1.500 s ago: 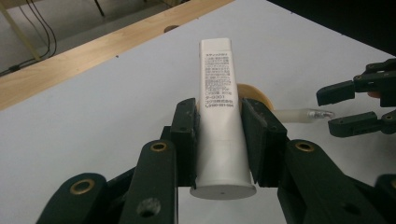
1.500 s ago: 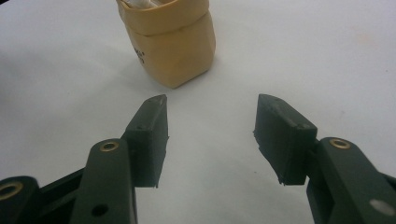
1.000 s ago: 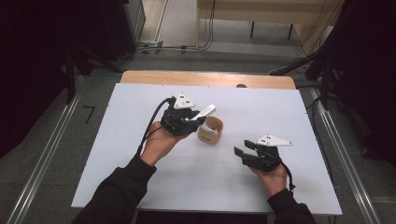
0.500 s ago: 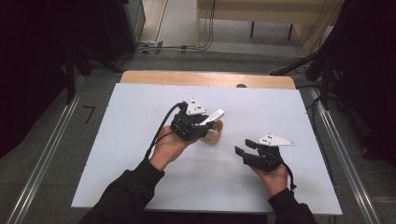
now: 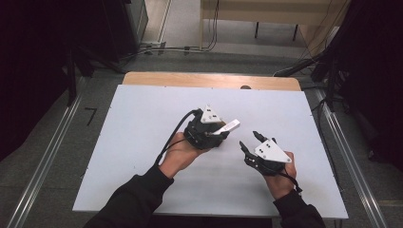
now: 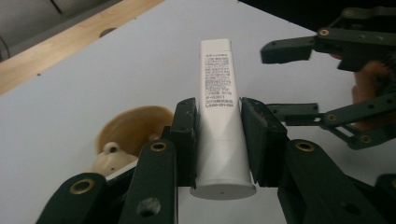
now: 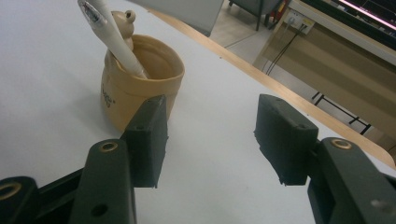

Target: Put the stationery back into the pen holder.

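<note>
On the white table: a tube is heading for a cup.
Left gripper [image 5: 222, 132]: jaws clamped on the white tube [image 6: 218, 116], its flat end pointing to two o'clock in the high view.
Tan cup [image 7: 140, 84]: stands under the tube's tip, at eleven o'clock in the right gripper view.
Right gripper [image 5: 251, 141]: jaws apart, holding nothing, at four o'clock from the left.
Progress: tube picked up and apparently entering the cup; release remains.

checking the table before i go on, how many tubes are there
1: a white tube clamped between the left gripper pads, over the tan cup. Others may be hidden behind the hands.
</note>
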Demonstrator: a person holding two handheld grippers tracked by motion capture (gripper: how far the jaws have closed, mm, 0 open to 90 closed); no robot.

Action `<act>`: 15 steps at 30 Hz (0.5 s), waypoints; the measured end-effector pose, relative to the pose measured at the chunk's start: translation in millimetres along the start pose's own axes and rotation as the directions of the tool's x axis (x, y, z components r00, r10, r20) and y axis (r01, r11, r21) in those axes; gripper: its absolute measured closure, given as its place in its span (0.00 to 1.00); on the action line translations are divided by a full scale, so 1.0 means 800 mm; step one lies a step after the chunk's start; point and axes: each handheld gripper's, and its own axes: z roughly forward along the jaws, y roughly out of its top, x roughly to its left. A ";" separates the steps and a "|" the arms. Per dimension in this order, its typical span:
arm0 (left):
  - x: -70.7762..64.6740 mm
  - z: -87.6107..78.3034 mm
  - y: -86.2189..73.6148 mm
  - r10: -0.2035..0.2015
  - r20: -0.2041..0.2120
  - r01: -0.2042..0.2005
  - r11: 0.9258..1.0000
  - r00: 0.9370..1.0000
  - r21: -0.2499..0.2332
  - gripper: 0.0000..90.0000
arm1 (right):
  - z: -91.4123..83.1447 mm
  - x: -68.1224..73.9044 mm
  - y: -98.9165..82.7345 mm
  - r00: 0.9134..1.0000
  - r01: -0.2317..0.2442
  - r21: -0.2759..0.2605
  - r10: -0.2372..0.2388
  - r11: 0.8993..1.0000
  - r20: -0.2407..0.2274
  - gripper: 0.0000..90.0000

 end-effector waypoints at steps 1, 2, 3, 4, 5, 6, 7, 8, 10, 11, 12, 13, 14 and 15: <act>-0.003 0.002 0.000 -0.002 0.006 0.002 1.000 1.000 0.004 0.75 | 0.000 0.000 0.000 1.000 0.003 0.001 -0.003 1.000 0.003 0.47; -0.006 0.004 -0.001 0.002 0.011 -0.003 1.000 1.000 0.009 0.75 | -0.001 0.001 0.000 1.000 0.007 -0.002 -0.007 1.000 0.012 0.47; -0.008 0.006 -0.002 0.003 0.016 -0.004 1.000 1.000 0.015 0.75 | -0.002 0.001 0.000 1.000 0.014 -0.006 -0.014 1.000 0.019 0.48; -0.010 0.008 -0.002 0.010 0.021 -0.010 1.000 1.000 0.022 0.75 | -0.003 0.002 0.000 0.999 0.025 -0.010 -0.025 1.000 0.022 0.48; -0.011 0.009 -0.003 0.013 0.025 -0.014 0.999 1.000 0.029 0.75 | -0.005 0.003 0.001 0.999 0.036 -0.015 -0.035 0.999 0.035 0.48; -0.014 0.011 -0.004 0.013 0.030 -0.014 0.999 0.999 0.033 0.75 | -0.006 0.005 0.001 0.997 0.058 -0.023 -0.057 0.998 0.049 0.48; -0.016 0.012 -0.004 0.012 0.032 -0.014 0.999 0.999 0.037 0.75 | -0.008 0.007 0.001 0.995 0.082 -0.023 -0.080 0.996 0.058 0.48; -0.017 0.013 -0.005 0.017 0.036 -0.018 0.999 0.999 0.045 0.75 | -0.008 0.009 0.001 0.992 0.105 -0.021 -0.103 0.994 0.067 0.48; -0.019 0.014 -0.006 0.023 0.040 -0.025 0.998 0.999 0.057 0.75 | -0.009 0.014 -0.001 0.985 0.151 -0.023 -0.148 0.988 0.091 0.48; -0.020 0.015 -0.006 0.021 0.042 -0.023 0.998 0.999 0.059 0.75 | -0.009 0.018 -0.001 0.980 0.176 -0.020 -0.173 0.984 0.099 0.48; -0.021 0.016 -0.007 0.023 0.045 -0.026 0.997 0.999 0.067 0.75 | -0.009 0.021 -0.002 0.974 0.203 -0.017 -0.200 0.979 0.109 0.48; -0.021 0.018 -0.007 0.029 0.045 -0.032 0.997 0.999 0.074 0.75 | -0.008 0.024 -0.002 0.967 0.229 -0.017 -0.225 0.973 0.123 0.48; -0.022 0.019 -0.008 0.025 0.047 -0.029 0.997 0.999 0.077 0.75 | -0.008 0.027 -0.002 0.960 0.252 -0.014 -0.248 0.968 0.127 0.48; -0.022 0.021 -0.009 0.024 0.049 -0.028 0.996 0.999 0.082 0.75 | -0.008 0.030 -0.003 0.952 0.278 -0.010 -0.274 0.961 0.137 0.48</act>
